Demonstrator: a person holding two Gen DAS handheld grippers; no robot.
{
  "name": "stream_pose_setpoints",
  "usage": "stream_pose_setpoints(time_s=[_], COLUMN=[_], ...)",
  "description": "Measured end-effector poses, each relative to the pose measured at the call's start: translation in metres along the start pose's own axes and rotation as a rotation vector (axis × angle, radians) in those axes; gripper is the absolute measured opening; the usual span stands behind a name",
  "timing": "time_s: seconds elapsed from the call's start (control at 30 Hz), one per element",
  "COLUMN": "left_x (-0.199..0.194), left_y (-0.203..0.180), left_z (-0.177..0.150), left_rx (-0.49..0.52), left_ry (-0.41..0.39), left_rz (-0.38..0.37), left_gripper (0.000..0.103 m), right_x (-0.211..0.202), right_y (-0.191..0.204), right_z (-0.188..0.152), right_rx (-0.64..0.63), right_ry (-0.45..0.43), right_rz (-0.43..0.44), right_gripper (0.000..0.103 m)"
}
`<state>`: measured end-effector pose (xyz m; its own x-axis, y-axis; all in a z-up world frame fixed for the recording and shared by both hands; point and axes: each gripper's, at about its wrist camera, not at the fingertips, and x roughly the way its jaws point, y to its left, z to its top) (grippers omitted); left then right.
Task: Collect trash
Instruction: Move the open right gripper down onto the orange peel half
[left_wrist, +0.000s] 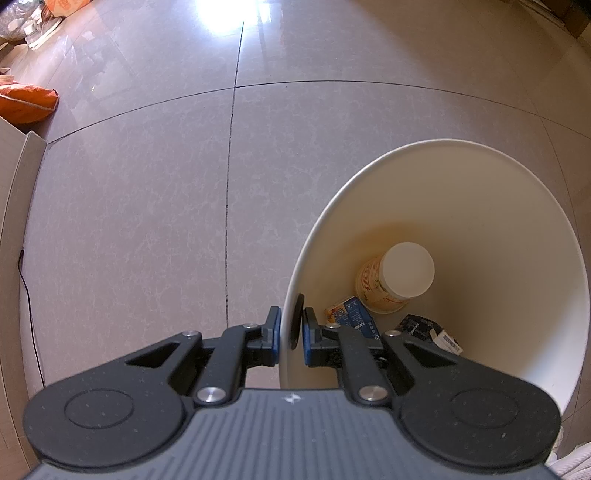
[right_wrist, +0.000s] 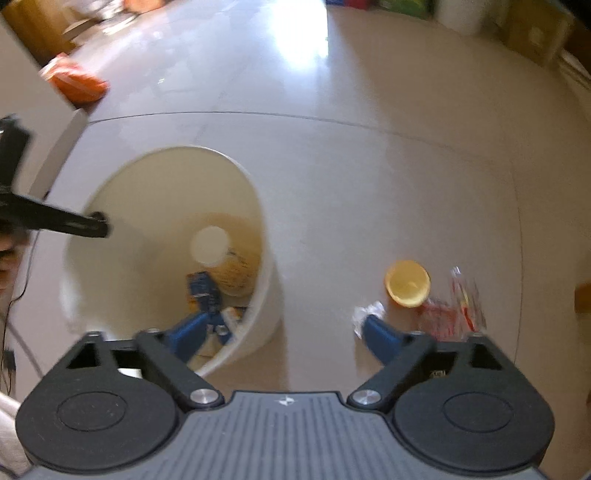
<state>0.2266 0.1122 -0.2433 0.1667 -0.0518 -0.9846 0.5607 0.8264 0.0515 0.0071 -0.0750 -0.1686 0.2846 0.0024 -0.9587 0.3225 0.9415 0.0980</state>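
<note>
A white trash bin (left_wrist: 498, 206) stands on the tiled floor. Inside lie a paper cup (left_wrist: 397, 278), a blue carton (left_wrist: 351, 314) and a dark box (left_wrist: 428, 330). My left gripper (left_wrist: 291, 325) is shut on the bin's near rim, one finger outside the wall and one inside. In the right wrist view, which is blurred, the same bin (right_wrist: 155, 184) sits at the left, and my right gripper (right_wrist: 291, 328) is open above the floor by the bin's right side. On the floor to the right lie a yellow cup (right_wrist: 408, 283), a crumpled white scrap (right_wrist: 364, 314) and a clear red-printed wrapper (right_wrist: 456, 306).
An orange bag (left_wrist: 26, 105) (right_wrist: 75, 83) lies far left by a pale wall or cabinet edge (left_wrist: 14, 206). A thin black cable (left_wrist: 29, 306) runs down along it. Boxes and clutter (right_wrist: 532, 33) line the far side of the floor.
</note>
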Motion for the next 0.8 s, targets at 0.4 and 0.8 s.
stream_pose_setpoints(time_s=[0.4,0.8], left_x=[0.0,0.001], left_y=[-0.001,0.0], left_z=[0.0,0.001], left_rx=[0.001,-0.01], left_ry=[0.001,0.008], left_rz=[0.004,0.005], left_gripper=[0.01,0.01], right_x=[0.096,0.164], right_y=[-0.123,-0.193], right_z=[-0.08,-0.143], right_rx=[0.409,0.826], right_ry=[0.136,0.14], right_rz=[-0.143,-0.083], right_gripper=[0.103,0.103])
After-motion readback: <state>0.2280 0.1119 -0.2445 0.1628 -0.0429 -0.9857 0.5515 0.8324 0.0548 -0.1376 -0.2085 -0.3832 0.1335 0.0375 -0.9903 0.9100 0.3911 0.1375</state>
